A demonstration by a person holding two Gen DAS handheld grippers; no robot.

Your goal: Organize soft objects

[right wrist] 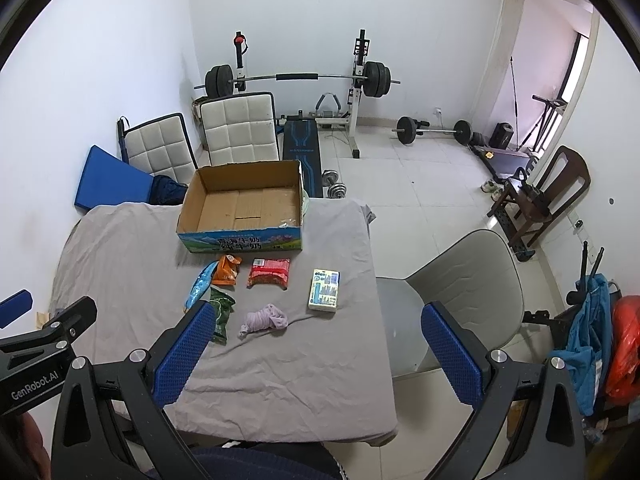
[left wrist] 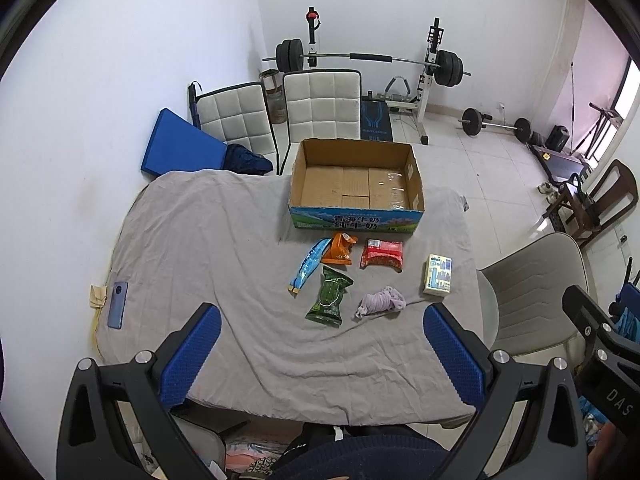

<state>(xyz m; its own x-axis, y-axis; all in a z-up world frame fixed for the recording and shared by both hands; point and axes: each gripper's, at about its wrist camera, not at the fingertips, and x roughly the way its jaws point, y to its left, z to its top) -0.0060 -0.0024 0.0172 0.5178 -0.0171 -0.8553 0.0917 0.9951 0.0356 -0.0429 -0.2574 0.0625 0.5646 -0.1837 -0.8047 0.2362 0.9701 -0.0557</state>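
Note:
An open, empty cardboard box [left wrist: 355,184] [right wrist: 244,204] stands at the far side of a table covered in grey cloth [left wrist: 200,240]. In front of it lie a blue packet [left wrist: 308,266], an orange packet [left wrist: 340,248], a red packet [left wrist: 382,254], a green packet [left wrist: 330,300], a tissue pack [left wrist: 438,274] [right wrist: 325,290] and a bundled lilac cloth [left wrist: 382,302] [right wrist: 266,320]. My left gripper [left wrist: 320,340] is open, above the table's near edge. My right gripper [right wrist: 316,340] is open, held high at the table's near right corner.
A phone [left wrist: 118,304] lies at the table's left edge. Two white padded chairs [left wrist: 320,104] stand behind the table, a grey chair [right wrist: 460,292] to its right. A barbell rack [right wrist: 296,80] and weights stand at the back wall.

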